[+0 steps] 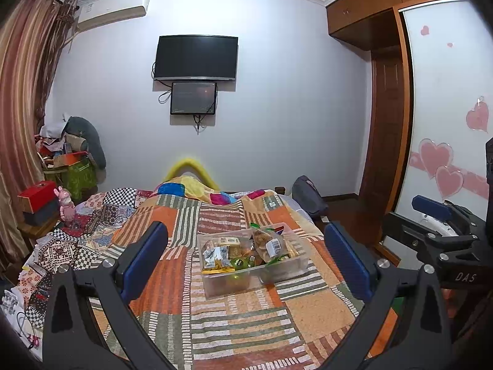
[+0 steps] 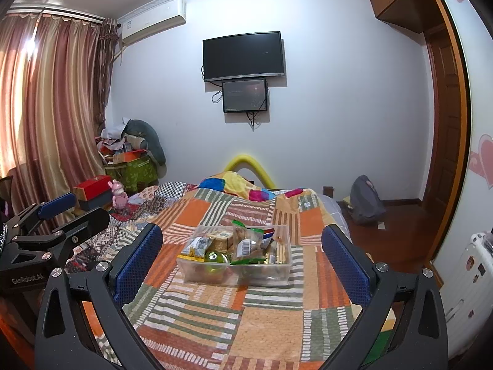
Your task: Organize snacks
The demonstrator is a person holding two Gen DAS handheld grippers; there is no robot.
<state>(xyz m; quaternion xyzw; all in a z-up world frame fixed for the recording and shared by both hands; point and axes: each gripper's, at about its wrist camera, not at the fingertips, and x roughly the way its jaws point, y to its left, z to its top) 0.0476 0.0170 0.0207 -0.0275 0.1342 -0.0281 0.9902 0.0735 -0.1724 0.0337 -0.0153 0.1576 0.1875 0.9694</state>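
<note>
Blue-padded black fingers of the left gripper (image 1: 246, 265) stand wide apart and hold nothing, hovering over the near end of the patchwork bedspread in orange, green and cream stripes (image 1: 246, 323). The right gripper (image 2: 243, 265) is spread just as wide, also empty, beside it on the right. Between both pairs of fingers, farther along the bed, sits the clear rectangular plastic tub (image 1: 234, 283) (image 2: 215, 273), packed with snack packets (image 2: 249, 243), a barcode-labelled bag (image 1: 271, 243) leaning on top. Far off, a black wall-mounted television (image 1: 196, 57) hangs on the white wall.
</note>
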